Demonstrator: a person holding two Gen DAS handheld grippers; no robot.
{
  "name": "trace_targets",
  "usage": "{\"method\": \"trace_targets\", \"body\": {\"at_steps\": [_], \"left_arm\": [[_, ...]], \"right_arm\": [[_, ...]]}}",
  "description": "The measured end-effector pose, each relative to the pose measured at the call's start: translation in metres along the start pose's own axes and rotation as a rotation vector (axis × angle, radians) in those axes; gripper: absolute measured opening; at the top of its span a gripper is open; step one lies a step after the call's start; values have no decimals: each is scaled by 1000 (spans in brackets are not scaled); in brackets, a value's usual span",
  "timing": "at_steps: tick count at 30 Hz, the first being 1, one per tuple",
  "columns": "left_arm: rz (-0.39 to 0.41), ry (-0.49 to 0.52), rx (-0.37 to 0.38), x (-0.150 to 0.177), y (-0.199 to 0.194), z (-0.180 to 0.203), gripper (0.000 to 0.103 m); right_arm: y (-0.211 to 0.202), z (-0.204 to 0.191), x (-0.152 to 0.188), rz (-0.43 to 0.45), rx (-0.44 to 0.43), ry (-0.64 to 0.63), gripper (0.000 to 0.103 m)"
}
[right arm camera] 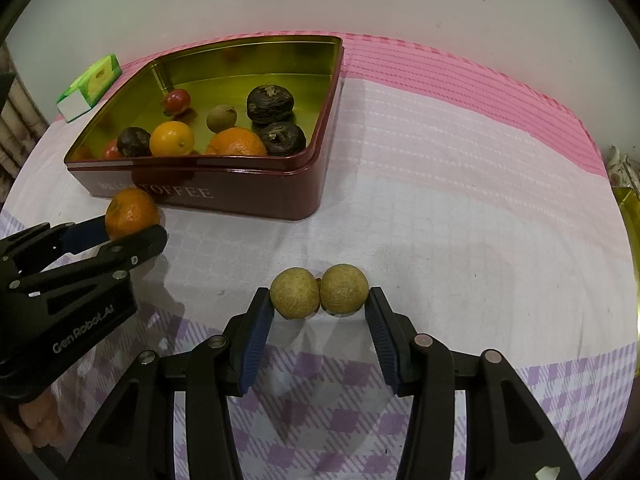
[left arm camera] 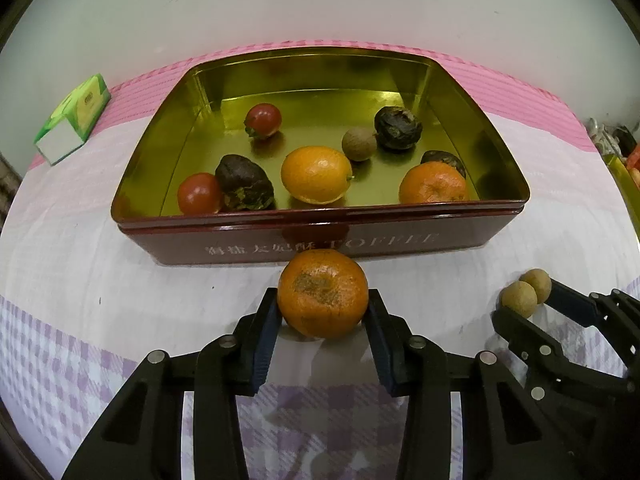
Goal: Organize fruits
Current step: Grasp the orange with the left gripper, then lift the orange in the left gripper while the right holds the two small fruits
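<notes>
A dark red toffee tin (left arm camera: 320, 240) (right arm camera: 240, 196) with a gold inside holds several fruits: two red tomatoes (left arm camera: 263, 120), an orange (left arm camera: 316, 175), a mandarin (left arm camera: 434, 184), dark wrinkled fruits (left arm camera: 244, 182) and a small brown longan (left arm camera: 359, 143). My left gripper (left arm camera: 323, 308) (right arm camera: 132, 228) is shut on a mandarin (left arm camera: 322, 293) (right arm camera: 132, 213) just in front of the tin. My right gripper (right arm camera: 319, 300) (left arm camera: 532, 300) is shut on two joined longans (right arm camera: 319, 293) (left arm camera: 526, 292), low over the cloth to the tin's right front.
A green and white box (left arm camera: 74, 118) (right arm camera: 90, 86) lies left of the tin. The table wears a white, pink and lilac checked cloth (right arm camera: 460, 200). A white wall stands behind. Another gold tin edge (right arm camera: 630, 216) shows at the far right.
</notes>
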State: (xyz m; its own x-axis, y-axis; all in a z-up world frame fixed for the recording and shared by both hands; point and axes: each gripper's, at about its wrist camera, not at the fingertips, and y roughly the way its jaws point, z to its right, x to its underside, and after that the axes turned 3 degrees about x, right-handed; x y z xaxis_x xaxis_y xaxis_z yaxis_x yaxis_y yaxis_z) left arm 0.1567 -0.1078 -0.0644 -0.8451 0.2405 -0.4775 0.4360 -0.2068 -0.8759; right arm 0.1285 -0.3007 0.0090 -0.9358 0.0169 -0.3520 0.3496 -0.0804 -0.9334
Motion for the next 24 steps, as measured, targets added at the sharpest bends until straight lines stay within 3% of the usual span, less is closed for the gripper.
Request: {"method": "trace_targets", "body": {"at_steps": [24], "left_arm": [[1,-30,-15,26,-16,-17,42]], "right_arm": [[0,-1,-1,-8,21,7,45]]}}
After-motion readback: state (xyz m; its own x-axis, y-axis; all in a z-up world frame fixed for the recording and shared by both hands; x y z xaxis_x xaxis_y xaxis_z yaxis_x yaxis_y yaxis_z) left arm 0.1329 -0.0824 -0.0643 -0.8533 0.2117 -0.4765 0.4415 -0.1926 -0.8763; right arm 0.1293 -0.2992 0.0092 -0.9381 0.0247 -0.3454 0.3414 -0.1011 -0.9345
